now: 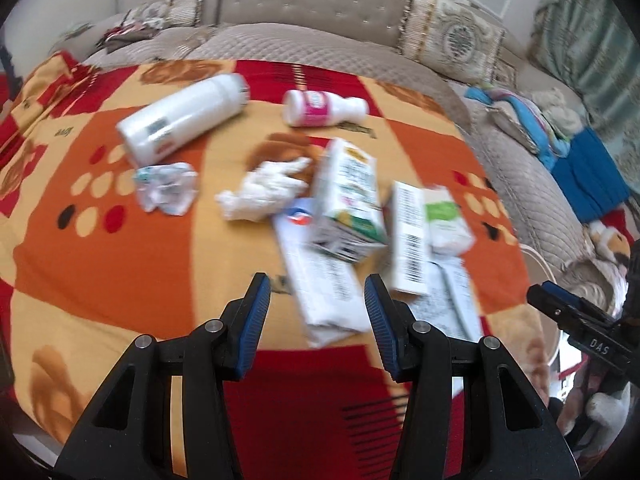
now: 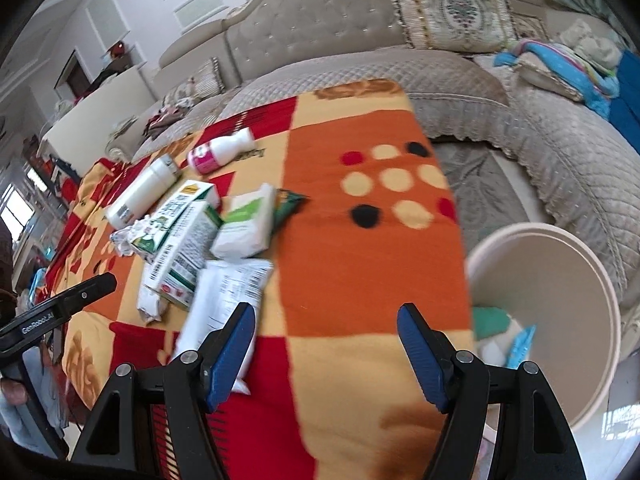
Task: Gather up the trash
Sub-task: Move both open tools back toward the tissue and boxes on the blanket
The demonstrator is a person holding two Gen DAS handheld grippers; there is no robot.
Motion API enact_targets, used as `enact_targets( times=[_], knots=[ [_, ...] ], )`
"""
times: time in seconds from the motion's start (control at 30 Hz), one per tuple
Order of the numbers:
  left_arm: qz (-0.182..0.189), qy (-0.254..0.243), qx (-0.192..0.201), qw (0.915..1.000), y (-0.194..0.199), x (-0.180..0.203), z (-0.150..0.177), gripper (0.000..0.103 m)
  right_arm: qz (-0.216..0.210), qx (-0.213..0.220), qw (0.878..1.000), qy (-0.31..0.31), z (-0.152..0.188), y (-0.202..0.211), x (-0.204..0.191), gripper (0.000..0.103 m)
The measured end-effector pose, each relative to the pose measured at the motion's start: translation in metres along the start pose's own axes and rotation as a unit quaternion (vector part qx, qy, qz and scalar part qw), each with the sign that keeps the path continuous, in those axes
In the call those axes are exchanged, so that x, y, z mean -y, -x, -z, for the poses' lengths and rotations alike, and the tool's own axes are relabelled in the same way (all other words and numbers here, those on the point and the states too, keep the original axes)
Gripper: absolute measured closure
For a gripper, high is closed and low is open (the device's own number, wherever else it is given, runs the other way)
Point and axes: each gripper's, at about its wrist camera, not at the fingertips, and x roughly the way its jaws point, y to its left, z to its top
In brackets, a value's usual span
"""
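1. Trash lies scattered on the table (image 1: pixel 120 280), which is covered by a cloth of orange, red and cream checks.
2. The left gripper (image 1: pixel 316 300) is spread open and grips nothing; a flat white packet (image 1: pixel 320 280) lies just ahead between its fingers.
3. The right gripper (image 2: pixel 326 330) is spread wide and holds nothing, above the table's edge beside a white bin (image 2: pixel 560 280) with some scraps inside.
4. Farther on, a milk carton (image 1: pixel 348 196) leans across a long white box (image 1: pixel 408 236) and a green-labelled packet (image 1: pixel 444 220).
5. A crumpled tissue (image 1: pixel 264 192) and crumpled wrapper (image 1: pixel 166 188) lie to the left.
6. Farthest lie a big white bottle (image 1: pixel 180 120) and a small pink-labelled bottle (image 1: pixel 320 108), both on their sides.
7. Behind stands a beige sofa (image 1: pixel 300 0).
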Motion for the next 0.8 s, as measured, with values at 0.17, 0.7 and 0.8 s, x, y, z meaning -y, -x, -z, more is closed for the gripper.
enact_targets(
  times=[0.17, 0.7, 0.8],
  knots=[
    [0.011, 0.007, -0.008, 0.9999, -0.010, -0.027, -0.013, 0.055, -0.006, -0.013, 1.000, 0.022, -0.019, -0.023, -0.028, 0.032],
    [0.024, -0.007, -0.016, 0.9996, -0.064, -0.050, -0.053, 0.047, 0.029, -0.062, 0.995, 0.074, -0.057, -0.095, -0.069, 0.032],
    [0.026, -0.015, -0.021, 0.9993, -0.073, -0.046, -0.057, 0.047, 0.035, -0.071, 0.994, 0.073, -0.061, -0.106, -0.067, 0.032]
  ],
)
